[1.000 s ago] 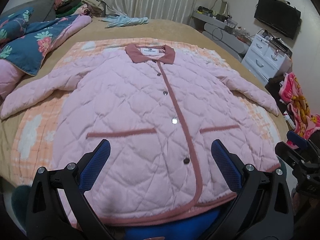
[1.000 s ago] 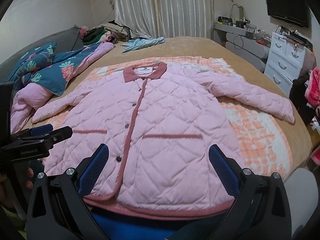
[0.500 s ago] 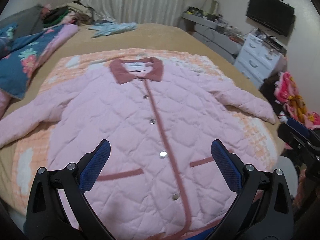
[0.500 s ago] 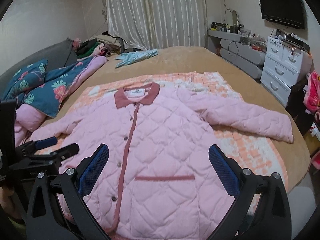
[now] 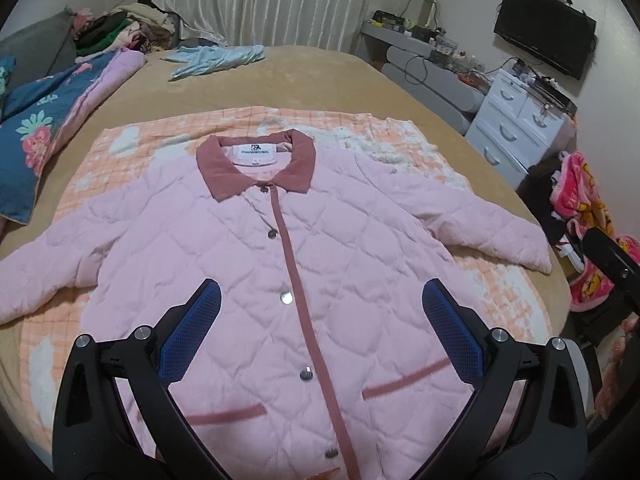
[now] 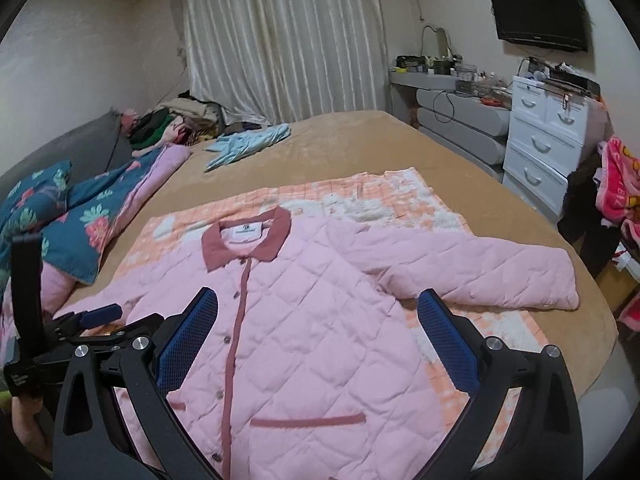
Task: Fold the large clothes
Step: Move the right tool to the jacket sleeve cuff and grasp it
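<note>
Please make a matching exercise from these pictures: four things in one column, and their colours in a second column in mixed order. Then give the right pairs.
Things:
1. jacket collar
2. garment near the curtain
3. drawer chest
4. gripper pads

Colours:
A. white
B. dark blue
C. dusty rose
D. light blue

Pairs: 1-C, 2-D, 3-A, 4-B

Dim, even indoor light; fisheye-warped, dark-vignetted edges.
</note>
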`<state>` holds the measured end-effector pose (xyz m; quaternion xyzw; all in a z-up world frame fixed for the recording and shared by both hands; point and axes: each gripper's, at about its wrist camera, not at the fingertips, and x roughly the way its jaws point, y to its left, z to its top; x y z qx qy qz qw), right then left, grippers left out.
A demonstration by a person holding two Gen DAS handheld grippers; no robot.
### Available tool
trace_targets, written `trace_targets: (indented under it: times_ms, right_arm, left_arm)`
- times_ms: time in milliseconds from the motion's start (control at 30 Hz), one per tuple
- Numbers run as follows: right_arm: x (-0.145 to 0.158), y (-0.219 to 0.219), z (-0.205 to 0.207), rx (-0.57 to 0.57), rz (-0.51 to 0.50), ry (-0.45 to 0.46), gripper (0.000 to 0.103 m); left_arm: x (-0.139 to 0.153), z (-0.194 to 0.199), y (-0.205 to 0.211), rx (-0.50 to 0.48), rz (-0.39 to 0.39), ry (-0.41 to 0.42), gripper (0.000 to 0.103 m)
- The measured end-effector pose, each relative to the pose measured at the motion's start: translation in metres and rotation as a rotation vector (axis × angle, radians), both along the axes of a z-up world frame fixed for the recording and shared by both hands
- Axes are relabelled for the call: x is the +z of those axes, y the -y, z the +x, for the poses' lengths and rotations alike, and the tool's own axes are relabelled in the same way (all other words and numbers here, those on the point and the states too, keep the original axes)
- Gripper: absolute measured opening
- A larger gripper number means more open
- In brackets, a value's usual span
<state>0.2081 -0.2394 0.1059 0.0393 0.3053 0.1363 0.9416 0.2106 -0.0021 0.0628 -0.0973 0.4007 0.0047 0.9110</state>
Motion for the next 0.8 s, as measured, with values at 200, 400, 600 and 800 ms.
trace_targets:
  times_ms: [200,400,600,800]
  right_arm:
    - [0.000,0.018,0.032,-0.054,0.037,-0.009,0.099]
    - [0.000,0.034,0.053,-0.096,0.069,-0.009,0.099]
    - [-0.003,0.052,0.071,-0.151,0.112,-0.006,0.099]
    - [-0.011,0.073,0.092,-0.215,0.157,-0.015,0.099]
  left_arm:
    - [0.002,0.025,0.001,0.021,-0.010,-0.008,0.095]
    - [0.004,0.045,0.011,0.004,0.004,-0.007,0.095]
    - [0.001,0.064,0.025,-0.011,0.000,-0.004,0.095]
    - [-0.005,0.083,0.040,-0.017,0.024,0.006,0.095]
